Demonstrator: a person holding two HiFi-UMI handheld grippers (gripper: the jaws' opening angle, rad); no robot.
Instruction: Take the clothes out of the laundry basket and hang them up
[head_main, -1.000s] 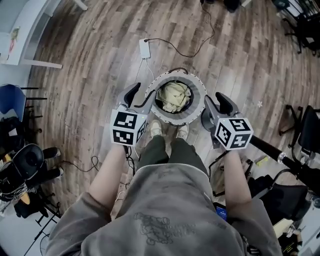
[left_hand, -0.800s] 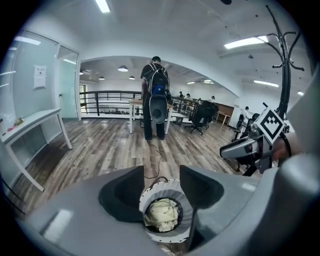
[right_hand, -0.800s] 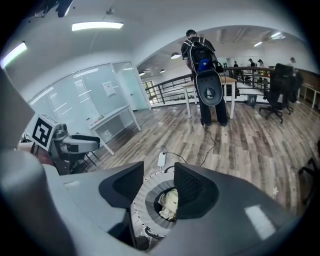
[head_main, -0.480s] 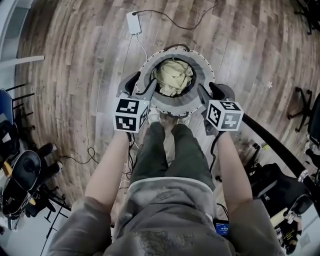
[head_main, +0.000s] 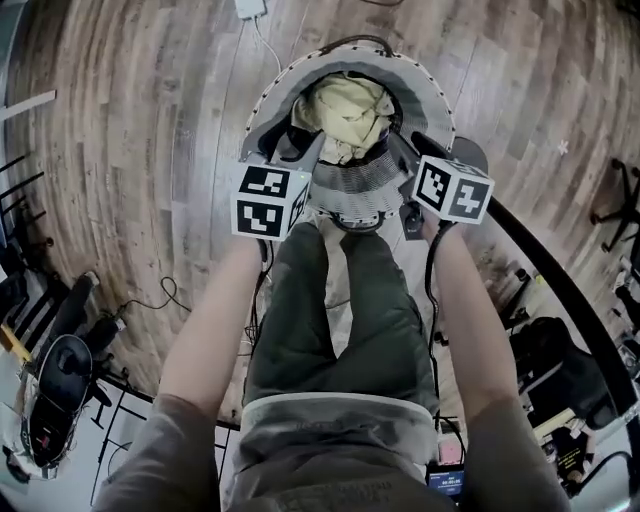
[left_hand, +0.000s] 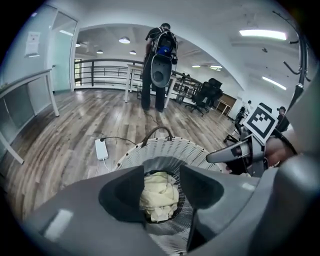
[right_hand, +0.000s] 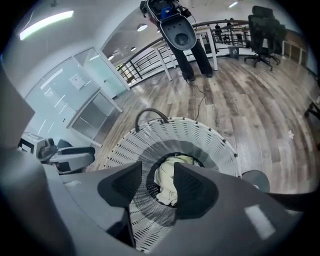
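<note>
Clothes (head_main: 345, 115), pale yellow and crumpled into soft folds, lie at the bottom of the basket (head_main: 350, 195), well below its rim. The basket is round and white. Its walls flare outward and are cut with rows of small slots, and a dark handle (left_hand: 157, 132) arches over the far rim. The mouth is wide and opens upward.

The left tool (left_hand: 161, 186) hangs over the near left part of the rim. Its jaws stand apart and grip nothing; the clothes show through the gap, deep below. The right tool (right_hand: 157, 187) hangs over the near right part of the rim. Its jaws have just been opening and stand apart, and nothing is held between them; again only the clothes far below show there. Both tools are grey and smooth, with darker inner faces.

The legs (head_main: 340, 300) of the person, in green trousers, stand just beside the near wall of the basket. To the right a black pole (head_main: 560, 290) runs slanted near the basket, and a grey round disc (right_hand: 255, 180) lies on the floor just beside the wall. The floor (head_main: 150, 120) is of wooden planks with grey-brown grain. On the far side and the left it gives open room, with a white adapter (left_hand: 101, 149) and its cable lying there. Farther off another person (left_hand: 159, 65) stands, with a railing (left_hand: 105, 67) and black chairs (left_hand: 207, 95) behind.
</note>
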